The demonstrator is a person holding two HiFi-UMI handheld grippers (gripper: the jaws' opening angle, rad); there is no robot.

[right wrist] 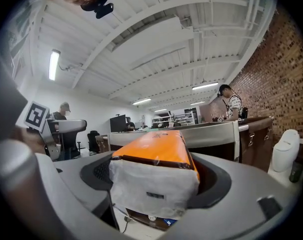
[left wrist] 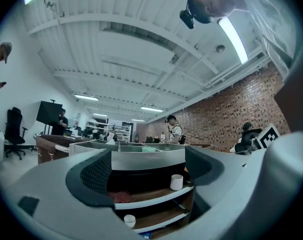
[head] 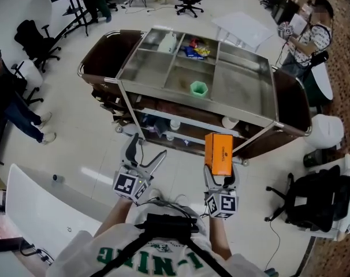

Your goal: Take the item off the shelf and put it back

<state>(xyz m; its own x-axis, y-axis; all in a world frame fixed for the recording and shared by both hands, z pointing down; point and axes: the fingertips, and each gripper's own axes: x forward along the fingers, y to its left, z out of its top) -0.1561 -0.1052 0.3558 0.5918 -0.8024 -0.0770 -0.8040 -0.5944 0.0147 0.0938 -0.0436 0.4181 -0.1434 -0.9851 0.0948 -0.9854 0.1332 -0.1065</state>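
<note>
Head view: your right gripper [head: 219, 176] is clamped on the orange box [head: 219, 152], which stands up out of the jaws, off the shelf and in front of the cart [head: 120, 83]. Your left gripper [head: 145, 156] sits beside it with its jaws spread and nothing between them. The cart's steel top is split into compartments, and a green cup [head: 198, 88] stands in the middle one. On the shelf below the top, two white cups [head: 174, 123] stand well apart.

Left gripper view: your left gripper [left wrist: 148, 173] has its jaws wide apart, and only the cart [left wrist: 146, 159] shows through the gap. A white cup [left wrist: 176, 182] stands on the upper wooden shelf, with a smaller white cup [left wrist: 129, 220] on the shelf beneath it. Something reddish lies at the left of the upper shelf; you cannot tell what it is.

Right gripper view: your right gripper [right wrist: 154, 181] pinches the orange box [right wrist: 159, 156] between both pads. The box's near end is wrapped in white, and its orange top points toward the cart [right wrist: 214, 133].
</note>
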